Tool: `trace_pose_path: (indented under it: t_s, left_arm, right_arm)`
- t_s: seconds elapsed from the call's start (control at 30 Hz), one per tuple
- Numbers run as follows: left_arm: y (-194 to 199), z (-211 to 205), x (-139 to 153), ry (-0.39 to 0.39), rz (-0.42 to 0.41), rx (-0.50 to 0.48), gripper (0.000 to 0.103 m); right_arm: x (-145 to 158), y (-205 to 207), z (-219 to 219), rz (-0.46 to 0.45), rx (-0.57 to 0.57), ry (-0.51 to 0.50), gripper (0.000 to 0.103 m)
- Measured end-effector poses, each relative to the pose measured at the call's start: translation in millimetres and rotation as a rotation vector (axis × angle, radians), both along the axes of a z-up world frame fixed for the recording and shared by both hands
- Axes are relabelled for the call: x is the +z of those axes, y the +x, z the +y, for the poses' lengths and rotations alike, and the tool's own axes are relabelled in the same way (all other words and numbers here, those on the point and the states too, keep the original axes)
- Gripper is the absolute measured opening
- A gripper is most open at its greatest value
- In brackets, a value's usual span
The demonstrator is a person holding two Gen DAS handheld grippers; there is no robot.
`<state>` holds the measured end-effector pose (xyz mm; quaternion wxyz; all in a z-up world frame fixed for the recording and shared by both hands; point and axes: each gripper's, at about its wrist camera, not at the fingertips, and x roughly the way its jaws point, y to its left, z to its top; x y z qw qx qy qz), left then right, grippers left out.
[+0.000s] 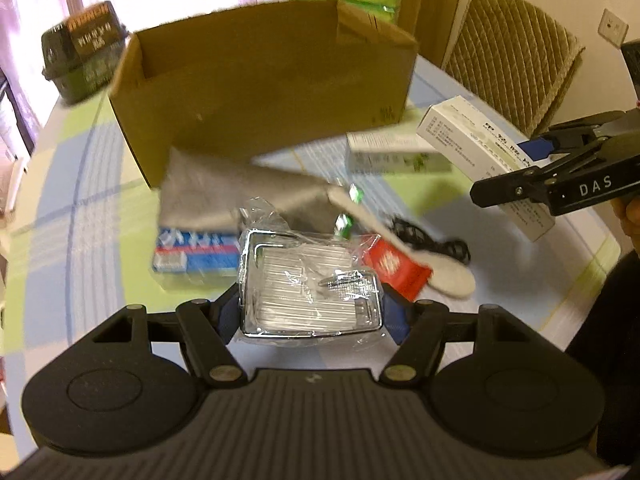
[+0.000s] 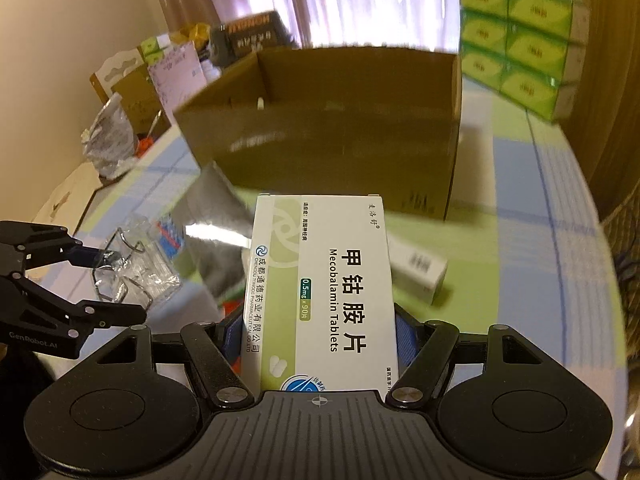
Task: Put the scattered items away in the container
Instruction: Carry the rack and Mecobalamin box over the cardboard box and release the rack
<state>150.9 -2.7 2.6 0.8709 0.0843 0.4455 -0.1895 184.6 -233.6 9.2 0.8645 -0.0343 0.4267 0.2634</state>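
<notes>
Black left claw (image 1: 312,312), blue pads, silver screws, right claw (image 2: 320,336) marked "DAS"

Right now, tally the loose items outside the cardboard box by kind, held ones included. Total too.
Cartons: 4 — Mecobalamin box in right gripper, white-green carton, blue toothpaste box, red box.
Bagged metal holders: 1 — chrome holder in left gripper.
Grey pouches: 1.
Brushes: 1.
Black cords: 1.
Total: 8; small green bits unclear.
</notes>
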Motion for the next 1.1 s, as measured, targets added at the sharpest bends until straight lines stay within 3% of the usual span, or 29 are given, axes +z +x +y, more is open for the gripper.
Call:
trace_pose_path:
  t_s: [0.33,0.57,0.83,1.1]
  left_arm:
    - [78.8,9.4,71.0,0.011,-0.134,0.031,0.065]
    - [145.1,10.1,90.7,0.028,-0.200,0.063,0.065]
    - [206.4,12.4,76.1,0.004,-0.180,0.087,0.065]
    - [231.0,8.2,46.9,-0.001,-0.138,0.086,0.066]
  right_arm:
    - [67.1,72.7,30.1,-0.169,-0.014,-0.027,0.073]
    - [73.8,138.3,52.5,-0.222,-0.066,-0.041,0.073]
    - [55.1,187.5,58.7,-0.192,-0.109,-0.052,0.073]
    - [27.4,207.0,67.3,-0.130,-0.084,-0.086,0.073]
